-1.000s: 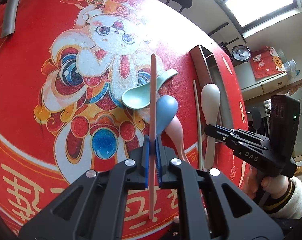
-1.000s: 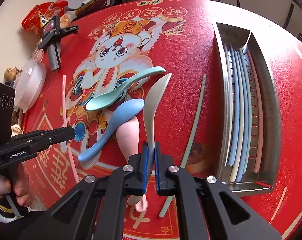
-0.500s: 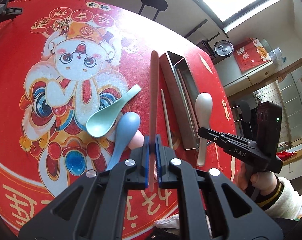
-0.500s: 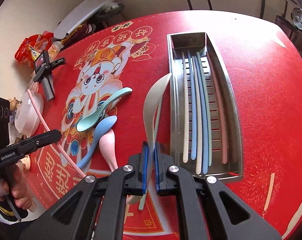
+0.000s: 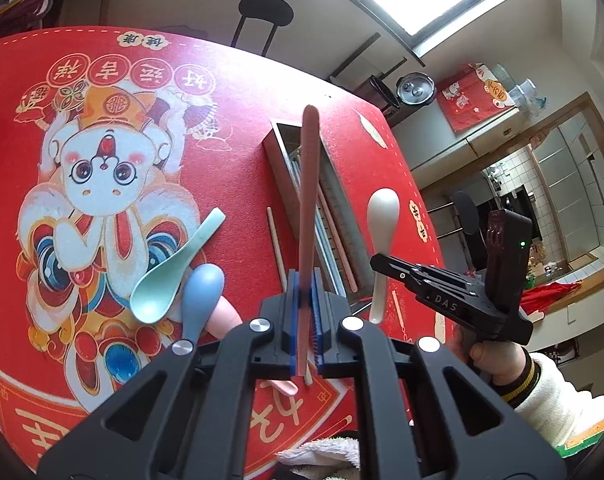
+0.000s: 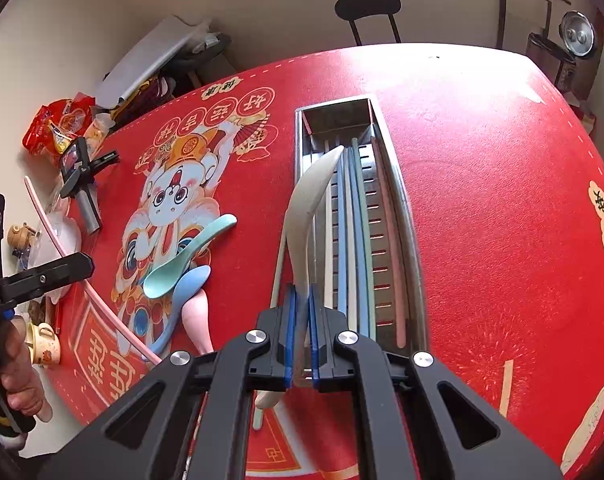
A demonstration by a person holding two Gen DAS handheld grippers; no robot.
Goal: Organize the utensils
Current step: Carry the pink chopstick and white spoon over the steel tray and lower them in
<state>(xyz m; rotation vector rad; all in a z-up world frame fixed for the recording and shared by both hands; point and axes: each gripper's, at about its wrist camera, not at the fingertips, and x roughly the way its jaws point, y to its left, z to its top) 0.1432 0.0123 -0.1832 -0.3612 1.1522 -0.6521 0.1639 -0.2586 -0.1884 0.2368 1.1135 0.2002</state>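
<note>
My left gripper (image 5: pixel 304 280) is shut on a pink chopstick (image 5: pixel 308 200), held in the air pointing at the steel utensil tray (image 5: pixel 280 164). My right gripper (image 6: pixel 301 300) is shut on a white spoon (image 6: pixel 306 208), held above the near left edge of the tray (image 6: pixel 408 216), which holds several chopsticks (image 6: pixel 354 240). The right gripper with the spoon also shows in the left wrist view (image 5: pixel 382 216). On the red mat lie a green spoon (image 6: pixel 182 264), a blue spoon (image 6: pixel 186 292), a pink spoon (image 6: pixel 196 320) and a pale green chopstick (image 6: pixel 278 268) left of the tray.
The red printed mat (image 6: pixel 482 200) covers the table. A spare gripper (image 6: pixel 82 176), snack bags (image 6: pixel 58 128) and cups (image 6: pixel 42 340) sit at the table's left edge. A black chair (image 6: pixel 368 12) stands behind the far edge.
Both grippers have lifted and moved toward the tray. The pink chopstick now points at the tray; the white spoon has come over the tray's left edge.
</note>
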